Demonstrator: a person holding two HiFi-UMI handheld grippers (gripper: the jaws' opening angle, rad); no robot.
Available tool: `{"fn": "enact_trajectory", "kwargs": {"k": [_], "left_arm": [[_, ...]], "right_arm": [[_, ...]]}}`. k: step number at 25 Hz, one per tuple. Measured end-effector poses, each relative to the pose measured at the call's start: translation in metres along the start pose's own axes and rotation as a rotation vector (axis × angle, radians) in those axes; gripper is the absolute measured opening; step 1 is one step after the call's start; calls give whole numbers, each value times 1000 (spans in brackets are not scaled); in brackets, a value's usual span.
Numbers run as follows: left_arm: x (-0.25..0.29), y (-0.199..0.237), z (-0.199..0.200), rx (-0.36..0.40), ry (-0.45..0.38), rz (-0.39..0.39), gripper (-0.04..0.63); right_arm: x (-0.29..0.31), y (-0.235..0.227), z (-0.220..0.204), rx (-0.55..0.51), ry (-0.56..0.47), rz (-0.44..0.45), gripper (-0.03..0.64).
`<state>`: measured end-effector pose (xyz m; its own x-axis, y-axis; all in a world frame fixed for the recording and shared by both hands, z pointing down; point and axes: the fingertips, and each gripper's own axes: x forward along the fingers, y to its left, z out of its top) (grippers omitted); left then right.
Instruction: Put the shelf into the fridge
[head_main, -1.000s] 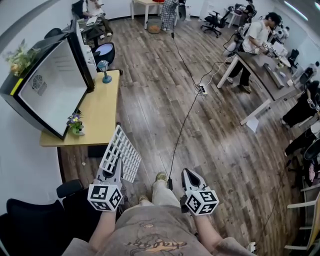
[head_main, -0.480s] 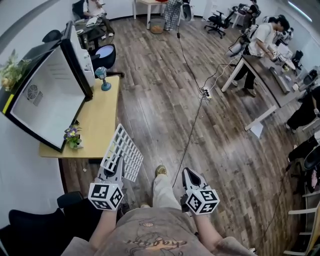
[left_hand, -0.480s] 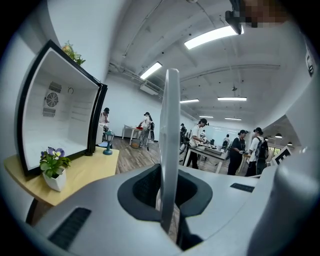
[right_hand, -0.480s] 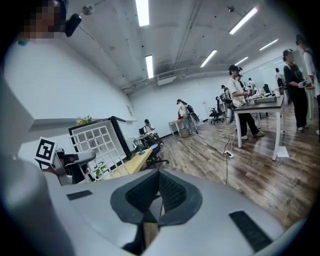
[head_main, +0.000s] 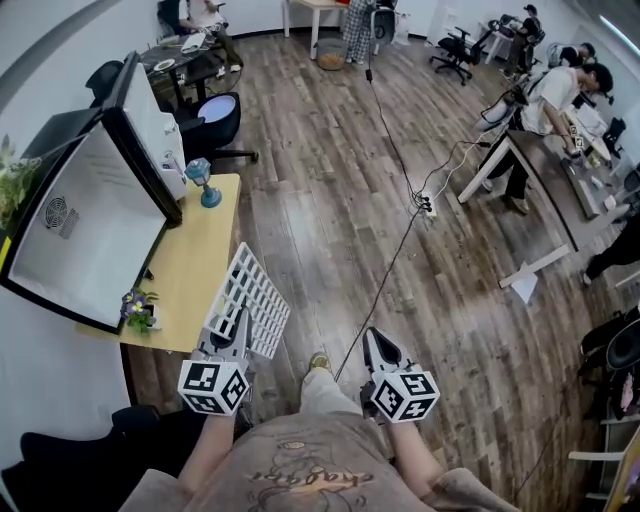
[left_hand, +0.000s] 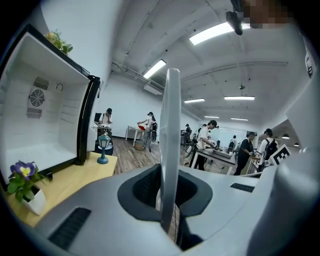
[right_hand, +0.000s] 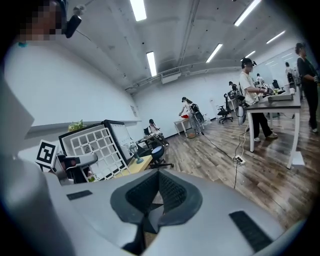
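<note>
The shelf (head_main: 256, 293) is a white grid panel, held tilted up over the near end of the wooden table (head_main: 196, 262). My left gripper (head_main: 238, 328) is shut on its near edge. In the left gripper view the shelf (left_hand: 171, 120) stands edge-on between the jaws of the left gripper (left_hand: 167, 202). The fridge (head_main: 82, 215) lies on the table to the left, door open, white inside bare. My right gripper (head_main: 373, 342) hangs over the floor, shut and empty. From the right gripper (right_hand: 159, 176) view the shelf (right_hand: 97, 149) shows to the left.
A blue lamp (head_main: 203, 182) and a small flower pot (head_main: 138, 308) stand on the table by the fridge. A black cable (head_main: 400, 235) runs along the wood floor. Office chairs (head_main: 215, 118) and people at desks (head_main: 545, 150) are farther off.
The view has advanced along the floor: fridge and table have slid down and nearer. Both grippers keep their places in the view, the left still shut on the shelf.
</note>
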<state>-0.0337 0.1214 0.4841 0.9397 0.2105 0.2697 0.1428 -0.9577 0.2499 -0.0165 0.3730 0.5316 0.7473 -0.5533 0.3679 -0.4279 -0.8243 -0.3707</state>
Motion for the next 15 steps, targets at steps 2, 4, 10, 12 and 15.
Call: {"fn": "enact_trajectory", "kwargs": {"k": [2,4,10,12,15], "left_arm": [[16,1,6,-2,0,15,43],[28,3,11,-7,-2,34,44],[53,6,21,-13,-12,92,44],[58,6,23,-7,-11,106,43],[63,8,25,-6,-3,120,44]], "right_arm": [[16,-10,14,-5,3,16,-2],[30,-19,27,-9,6,34,-2],[67,-36,45,-21,37,98,-2],[78,-39,51,-28,44,117,-2],[90,-39,58,-29,53,135,-2]]}}
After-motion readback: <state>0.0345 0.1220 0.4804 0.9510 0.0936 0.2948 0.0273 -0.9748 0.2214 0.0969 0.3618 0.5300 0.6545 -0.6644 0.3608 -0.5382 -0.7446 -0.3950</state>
